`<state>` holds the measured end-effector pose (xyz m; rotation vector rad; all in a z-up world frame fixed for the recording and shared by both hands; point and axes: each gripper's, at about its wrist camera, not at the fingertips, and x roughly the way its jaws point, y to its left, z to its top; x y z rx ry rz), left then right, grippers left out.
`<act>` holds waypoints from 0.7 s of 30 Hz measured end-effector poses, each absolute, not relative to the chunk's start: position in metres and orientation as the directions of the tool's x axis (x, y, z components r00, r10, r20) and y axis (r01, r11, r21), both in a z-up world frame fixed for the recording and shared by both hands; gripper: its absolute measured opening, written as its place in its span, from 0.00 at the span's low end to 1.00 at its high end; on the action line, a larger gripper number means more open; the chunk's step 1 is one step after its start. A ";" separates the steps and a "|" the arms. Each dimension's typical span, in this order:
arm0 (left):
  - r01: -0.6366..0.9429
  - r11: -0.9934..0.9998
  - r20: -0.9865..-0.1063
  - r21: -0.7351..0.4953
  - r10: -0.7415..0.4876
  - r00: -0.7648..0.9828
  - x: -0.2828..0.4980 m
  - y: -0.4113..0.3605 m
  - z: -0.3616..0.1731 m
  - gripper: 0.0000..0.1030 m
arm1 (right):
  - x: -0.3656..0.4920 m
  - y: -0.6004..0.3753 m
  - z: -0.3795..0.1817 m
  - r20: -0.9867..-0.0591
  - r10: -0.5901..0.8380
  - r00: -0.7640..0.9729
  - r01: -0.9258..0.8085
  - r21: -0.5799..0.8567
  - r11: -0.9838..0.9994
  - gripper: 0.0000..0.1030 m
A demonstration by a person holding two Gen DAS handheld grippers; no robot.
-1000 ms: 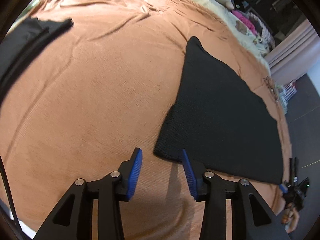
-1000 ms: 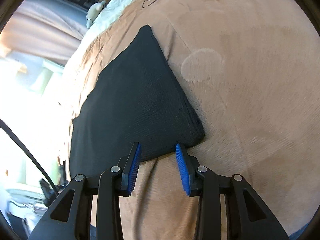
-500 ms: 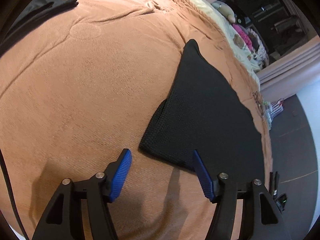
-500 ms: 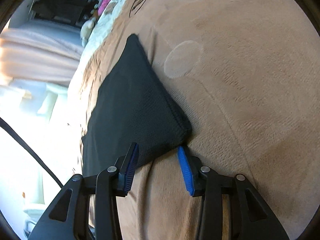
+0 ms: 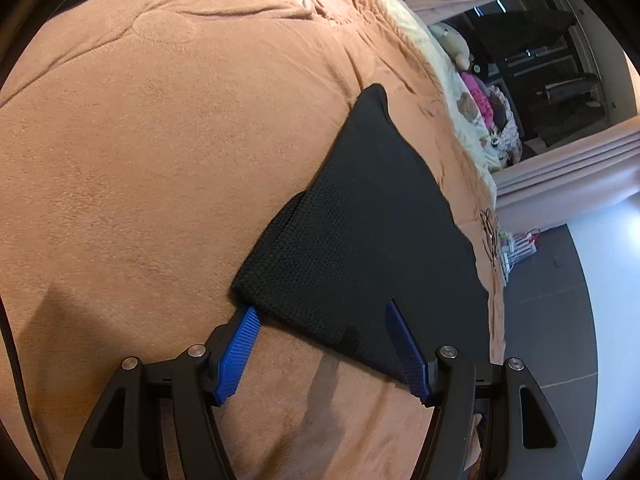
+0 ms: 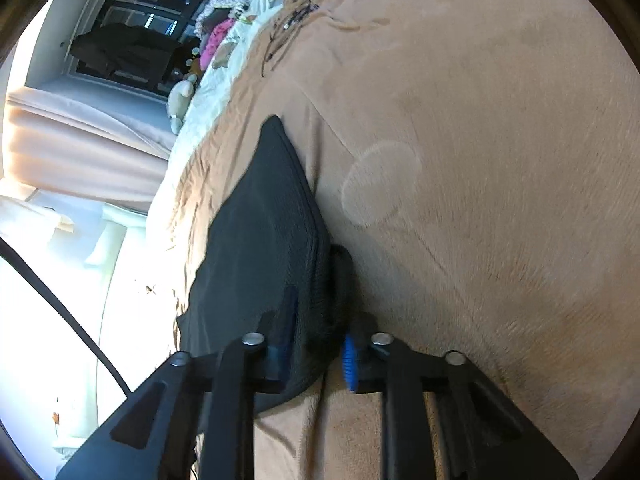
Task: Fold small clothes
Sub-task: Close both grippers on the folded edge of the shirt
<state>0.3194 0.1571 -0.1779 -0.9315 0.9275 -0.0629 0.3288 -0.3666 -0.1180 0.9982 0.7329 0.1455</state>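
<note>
A black knit garment (image 5: 372, 240), already folded into a flat, roughly triangular panel with a coarse waffle texture and a doubled edge showing along one side, is lying on a tan plush blanket (image 5: 140, 160) that is covering a bed. The left gripper (image 5: 322, 312) is reaching over the garment's nearest corner with its blue-padded fingers (image 5: 240, 344) spread wide apart, one pad just beside the corner's tip and the other resting over the cloth's near edge, nothing clamped between them. The right gripper (image 6: 320, 328) is sitting at another corner of the garment (image 6: 260, 240), its fingers drawn close around the bunched edge of the fabric, which is rising between the pads and folding over itself; whether the pads are actually pinching the cloth is hard to tell. Beyond the garment, the blanket is giving way to a pale cream sheet (image 5: 452, 92) along the bed's far edge, where a plush toy (image 5: 454, 42) and a pink bundle (image 5: 478, 96) are lying. Past them, pinkish-beige curtains (image 5: 560, 172) are hanging beside a dark shelving unit (image 5: 540, 52), and grey floor tiles (image 5: 552, 300) are showing to the side of the bed. A faint round imprint (image 6: 380, 184) is marking the blanket just beside the garment.
</note>
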 end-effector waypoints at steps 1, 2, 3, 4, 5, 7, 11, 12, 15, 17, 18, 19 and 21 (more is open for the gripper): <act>-0.324 0.615 -0.647 -0.719 -0.422 0.635 0.319 0.156 -0.178 0.64 | 0.328 -0.366 -0.116 -0.492 0.428 0.758 0.206 0.804 0.558 0.11; -0.314 0.606 -0.632 -0.731 -0.429 0.645 0.319 0.155 -0.178 0.64 | 0.326 -0.366 -0.115 -0.492 0.428 0.758 0.201 0.801 0.564 0.11; -0.304 0.606 -0.624 -0.735 -0.430 0.652 0.320 0.154 -0.178 0.64 | 0.324 -0.366 -0.116 -0.496 0.430 0.755 0.200 0.797 0.569 0.11; -0.291 0.609 -0.614 -0.738 -0.427 0.664 0.320 0.152 -0.176 0.64 | 0.324 -0.365 -0.118 -0.506 0.428 0.749 0.205 0.791 0.576 0.11; -0.278 0.611 -0.602 -0.741 -0.423 0.677 0.321 0.150 -0.174 0.64 | 0.326 -0.363 -0.120 -0.517 0.429 0.741 0.210 0.785 0.583 0.11; -0.254 0.609 -0.578 -0.751 -0.422 0.698 0.321 0.148 -0.172 0.64 | 0.326 -0.360 -0.123 -0.535 0.430 0.727 0.218 0.774 0.595 0.12; -0.285 0.639 -0.627 -0.714 -0.402 0.667 0.326 0.144 -0.178 0.64 | 0.330 -0.355 -0.125 -0.567 0.424 0.706 0.240 0.755 0.609 0.12; -0.298 0.639 -0.636 -0.709 -0.396 0.662 0.326 0.145 -0.180 0.63 | 0.332 -0.355 -0.125 -0.575 0.420 0.702 0.246 0.750 0.615 0.12; -0.321 0.629 -0.641 -0.708 -0.382 0.666 0.324 0.147 -0.179 0.62 | 0.337 -0.348 -0.124 -0.580 0.413 0.702 0.248 0.743 0.622 0.14; -0.331 0.644 -0.655 -0.690 -0.361 0.664 0.325 0.147 -0.179 0.62 | 0.345 -0.346 -0.120 -0.580 0.411 0.703 0.246 0.741 0.624 0.17; -0.335 0.655 -0.663 -0.677 -0.346 0.663 0.326 0.146 -0.179 0.60 | 0.346 -0.345 -0.119 -0.584 0.407 0.703 0.246 0.736 0.631 0.17; -0.343 0.671 -0.676 -0.658 -0.325 0.662 0.328 0.146 -0.180 0.57 | 0.348 -0.345 -0.117 -0.586 0.403 0.703 0.245 0.732 0.636 0.17; -0.351 0.693 -0.689 -0.629 -0.289 0.665 0.330 0.145 -0.180 0.53 | 0.349 -0.344 -0.116 -0.586 0.397 0.706 0.236 0.724 0.649 0.17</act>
